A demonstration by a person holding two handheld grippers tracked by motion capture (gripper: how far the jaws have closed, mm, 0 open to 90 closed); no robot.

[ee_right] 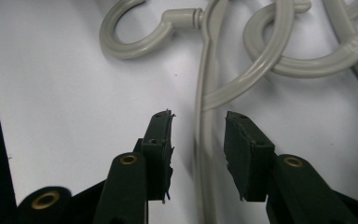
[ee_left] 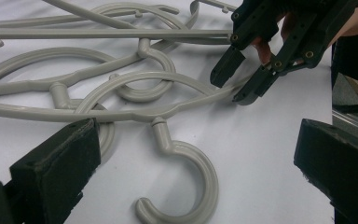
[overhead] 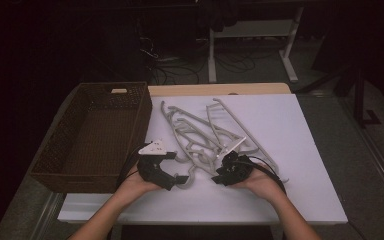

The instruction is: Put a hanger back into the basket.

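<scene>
Dark room lies behind the white surface [overhead: 280, 150] in the high view, with desk legs and cables on the floor past it. A brown wicker basket [overhead: 100, 135] sits just to the side of the left gripper [overhead: 167, 167]. A tangled pile of grey hangers [overhead: 205, 135] lies just ahead of both grippers. The right gripper [overhead: 230, 167] is at the near end of the pile.

From the left gripper view, its jaws stand wide apart with nothing pinched, and one hanger hook [ee_left: 186, 177] lies between them on the surface. The right gripper [ee_left: 235, 81] is farther off, jaws either side of a hanger arm.

Looking along the right gripper view, a thin hanger arm [ee_right: 204, 140] lies between the jaws, not yet squeezed. I think pulling it could drag the other hangers along, because their hooks are looped together. The thin arm could also slip out.
</scene>
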